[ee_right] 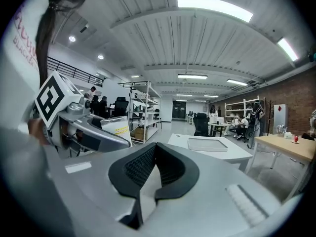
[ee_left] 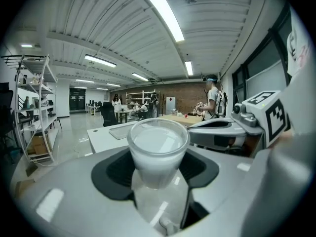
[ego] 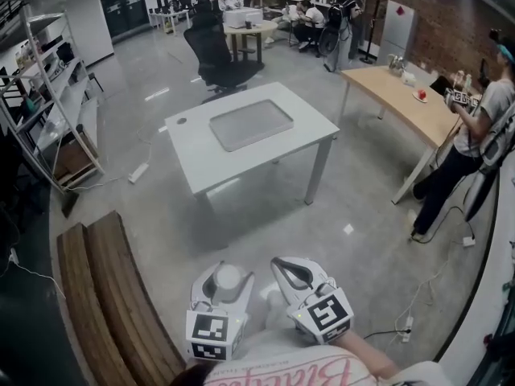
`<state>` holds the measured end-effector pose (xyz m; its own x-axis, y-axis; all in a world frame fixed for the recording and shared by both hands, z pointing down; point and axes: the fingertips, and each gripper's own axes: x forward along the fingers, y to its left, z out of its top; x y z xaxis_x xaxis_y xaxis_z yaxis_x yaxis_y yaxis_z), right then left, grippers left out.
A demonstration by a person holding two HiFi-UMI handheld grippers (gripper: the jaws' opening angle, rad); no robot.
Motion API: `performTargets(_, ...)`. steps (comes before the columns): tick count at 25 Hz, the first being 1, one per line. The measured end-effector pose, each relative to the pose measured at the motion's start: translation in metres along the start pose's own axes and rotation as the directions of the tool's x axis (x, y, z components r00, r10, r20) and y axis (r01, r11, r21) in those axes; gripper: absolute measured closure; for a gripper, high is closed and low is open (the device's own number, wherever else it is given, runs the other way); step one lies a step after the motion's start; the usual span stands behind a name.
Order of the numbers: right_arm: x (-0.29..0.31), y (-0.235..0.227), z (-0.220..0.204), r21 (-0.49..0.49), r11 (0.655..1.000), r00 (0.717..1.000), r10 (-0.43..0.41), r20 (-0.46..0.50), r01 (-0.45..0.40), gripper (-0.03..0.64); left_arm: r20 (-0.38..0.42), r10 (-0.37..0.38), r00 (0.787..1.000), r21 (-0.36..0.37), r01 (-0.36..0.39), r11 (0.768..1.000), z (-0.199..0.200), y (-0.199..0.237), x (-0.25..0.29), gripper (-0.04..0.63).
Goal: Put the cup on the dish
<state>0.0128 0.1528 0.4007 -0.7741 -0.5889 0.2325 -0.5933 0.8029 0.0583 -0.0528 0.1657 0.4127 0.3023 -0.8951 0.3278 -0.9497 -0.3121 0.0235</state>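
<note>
A frosted white cup (ego: 228,278) sits upright between the pads of my left gripper (ego: 226,268), which is shut on it low in the head view. In the left gripper view the cup (ee_left: 158,149) fills the gap between the black pads (ee_left: 114,171). My right gripper (ego: 284,265) hangs beside it, shut and empty, its pads (ee_right: 138,168) meeting at the tip. A flat grey rectangular dish (ego: 250,125) lies on the white table (ego: 191,146) well ahead of both grippers. The dish (ee_right: 207,143) also shows far off in the right gripper view.
A black office chair (ego: 219,55) stands behind the white table. Metal shelves (ego: 50,95) line the left, and a wooden bench (ego: 103,296) lies at lower left. A wooden table (ego: 406,95) and a standing person (ego: 475,139) are at the right. Cables and a power strip (ego: 138,172) lie on the floor.
</note>
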Motion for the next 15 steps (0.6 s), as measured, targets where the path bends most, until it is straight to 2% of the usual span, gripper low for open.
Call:
performTargets(9, 0.033, -0.059, 0.017, -0.009, 0.999, 0.999, 0.031, 0.043, -0.030, 0.615, -0.008, 0.017, 1.000, 0.003, -0.017, 1.000, 0.031, 0.014, 0.067, 0.341)
performTargets(15, 0.056, -0.091, 0.018, -0.009, 0.998, 0.997, 0.062, 0.047, -0.062, 0.615, -0.094, 0.017, 0.995, 0.018, -0.016, 1.000, 0.031, 0.022, 0.110, 0.341)
